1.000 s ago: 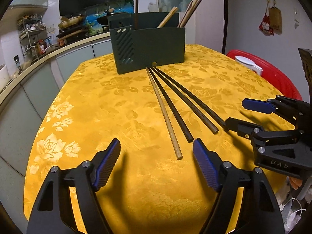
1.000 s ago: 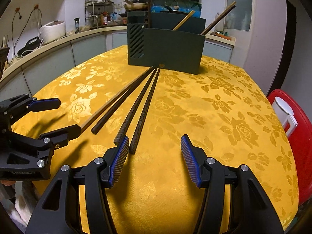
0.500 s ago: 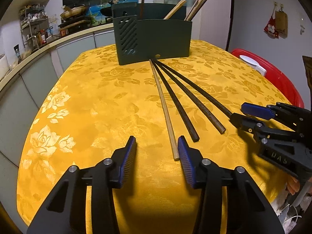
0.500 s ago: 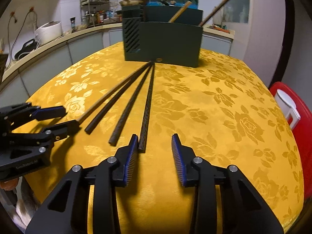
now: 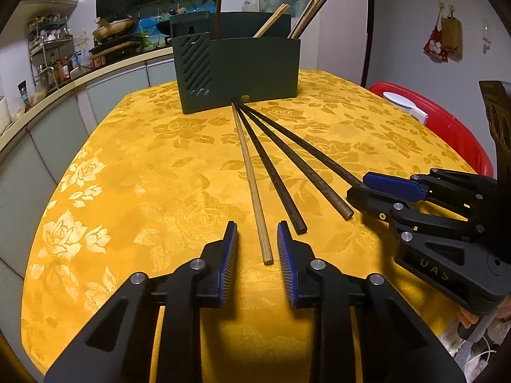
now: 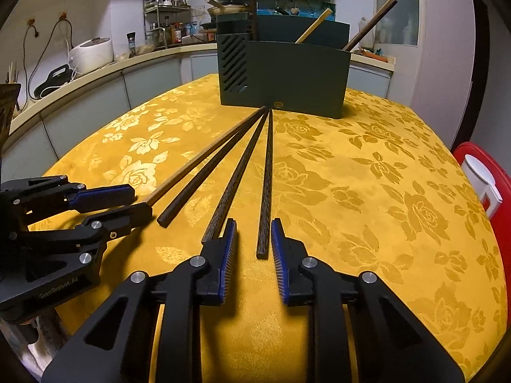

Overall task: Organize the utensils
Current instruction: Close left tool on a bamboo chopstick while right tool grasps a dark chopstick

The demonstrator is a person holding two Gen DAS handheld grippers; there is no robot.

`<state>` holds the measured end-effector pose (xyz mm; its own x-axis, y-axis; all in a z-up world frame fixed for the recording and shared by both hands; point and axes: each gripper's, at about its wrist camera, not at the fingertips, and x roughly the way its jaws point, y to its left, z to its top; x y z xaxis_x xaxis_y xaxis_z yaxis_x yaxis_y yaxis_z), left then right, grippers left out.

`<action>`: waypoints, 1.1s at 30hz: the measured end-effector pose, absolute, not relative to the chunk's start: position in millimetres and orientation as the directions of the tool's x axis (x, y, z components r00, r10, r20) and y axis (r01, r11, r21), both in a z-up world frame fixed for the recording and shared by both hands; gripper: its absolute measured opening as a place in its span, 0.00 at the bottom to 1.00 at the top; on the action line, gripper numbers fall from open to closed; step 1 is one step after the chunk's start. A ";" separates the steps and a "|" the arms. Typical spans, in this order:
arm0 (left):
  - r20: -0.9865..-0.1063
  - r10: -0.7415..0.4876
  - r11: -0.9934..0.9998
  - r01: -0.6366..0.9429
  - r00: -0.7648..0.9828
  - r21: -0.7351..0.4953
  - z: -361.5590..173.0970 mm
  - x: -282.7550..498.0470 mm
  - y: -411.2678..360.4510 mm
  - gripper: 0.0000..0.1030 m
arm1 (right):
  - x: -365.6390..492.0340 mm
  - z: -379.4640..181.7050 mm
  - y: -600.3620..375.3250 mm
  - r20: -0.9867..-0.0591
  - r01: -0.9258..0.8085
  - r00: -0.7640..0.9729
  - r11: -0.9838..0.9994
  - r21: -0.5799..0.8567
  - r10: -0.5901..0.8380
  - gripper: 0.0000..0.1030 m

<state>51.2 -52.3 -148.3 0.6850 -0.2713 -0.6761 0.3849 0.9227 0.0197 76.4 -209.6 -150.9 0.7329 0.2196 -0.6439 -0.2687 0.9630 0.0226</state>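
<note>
Straddling the near end of the pale bamboo chopstick (image 5: 254,188), left gripper (image 5: 257,239) narrowed to a slim gap, pads (image 5: 230,245) just beside the stick on either side, not yet touching. Likewise the right gripper (image 6: 252,239), narrowed around the near end of the rightmost dark chopstick (image 6: 265,185), with the neighbouring dark stick's (image 6: 238,175) tip just outside its left pad.

Between those two, one more dark chopstick (image 5: 271,172). All four flat on the yellow rose-patterned tablecloth (image 5: 143,175), fanned out, far tips converging just in front of the dark green utensil holder (image 5: 236,70), which already has several chopsticks standing in it.

Probably light, stiff, slender and smooth; prone to rolling or pivoting if pinched at the very end. Better taken slightly further up from the tip, squarely across the pads, to limit droop.

Open cloth to the left of the bamboo stick and to the right of the outer dark one; tight spacing between sticks at the far end. Table edge close under both grippers; a red stool (image 6: 479,172) beyond the right edge, counter (image 6: 95,67) beyond the left.
</note>
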 end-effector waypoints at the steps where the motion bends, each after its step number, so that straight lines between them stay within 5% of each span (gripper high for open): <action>1: -0.674 -0.271 0.922 0.386 0.687 0.022 -148.5 51.2 -52.7 0.20 | 76.7 -151.2 -209.8 -0.642 -0.268 0.735 0.963 0.023 0.220 0.21; 6: -0.668 -0.267 0.920 0.390 0.695 0.038 -149.1 50.3 -55.1 0.08 | 77.0 -151.7 -209.4 -0.639 -0.263 0.739 0.964 0.019 0.215 0.15; 33: -0.616 -0.260 0.936 0.351 0.743 0.028 -124.8 45.9 -39.0 0.06 | 69.0 -118.5 -228.6 -0.606 -0.245 0.758 0.967 0.076 0.240 0.08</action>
<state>45.9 -39.0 -124.8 0.7434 -0.2597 -0.6164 0.3505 0.9361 0.0284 69.0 -228.6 -118.5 0.7584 0.2395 -0.6062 -0.2449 0.9666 0.0756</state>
